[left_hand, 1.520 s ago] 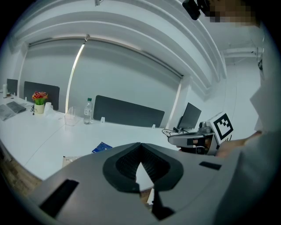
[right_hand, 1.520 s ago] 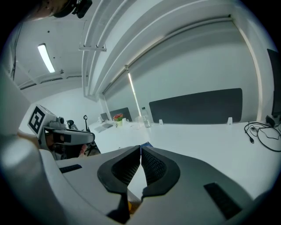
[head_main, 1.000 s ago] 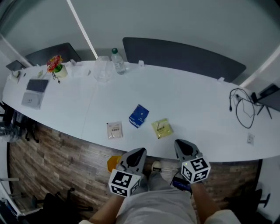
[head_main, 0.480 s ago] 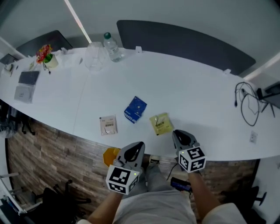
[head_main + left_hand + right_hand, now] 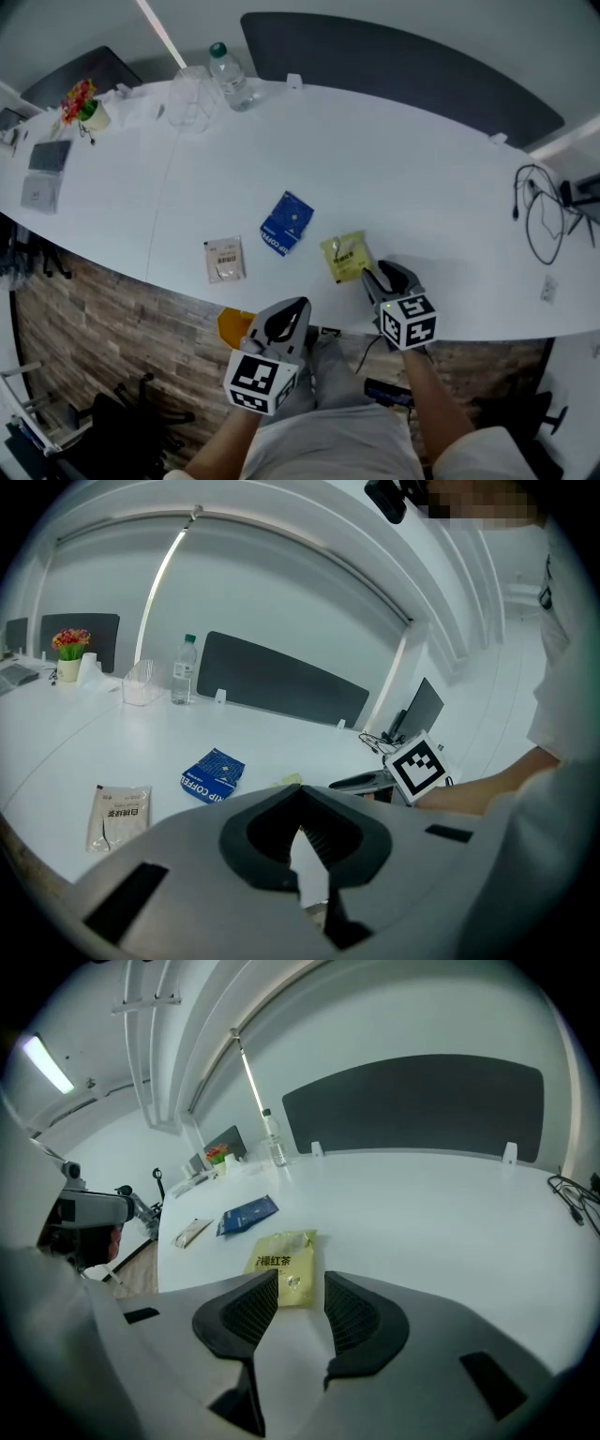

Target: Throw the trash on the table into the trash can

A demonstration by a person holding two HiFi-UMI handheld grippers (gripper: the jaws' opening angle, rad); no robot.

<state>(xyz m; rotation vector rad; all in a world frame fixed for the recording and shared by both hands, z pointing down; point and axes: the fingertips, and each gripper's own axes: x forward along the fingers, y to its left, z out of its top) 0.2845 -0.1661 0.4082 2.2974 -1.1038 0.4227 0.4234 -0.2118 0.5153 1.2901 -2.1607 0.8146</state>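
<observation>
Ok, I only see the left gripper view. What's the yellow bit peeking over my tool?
Observer: A flat yellow packet lying on the table; the right gripper view shows it plainly.
Operator: Did the other tool grab it?
Observer: No. The right tool has just been opening its jaws; they stand apart, nothing pinched, and the packet lies just ahead of the gap.
Operator: Is there a bin?
Observer: The head view shows something orange below the table edge; I can't tell what it is.
</observation>
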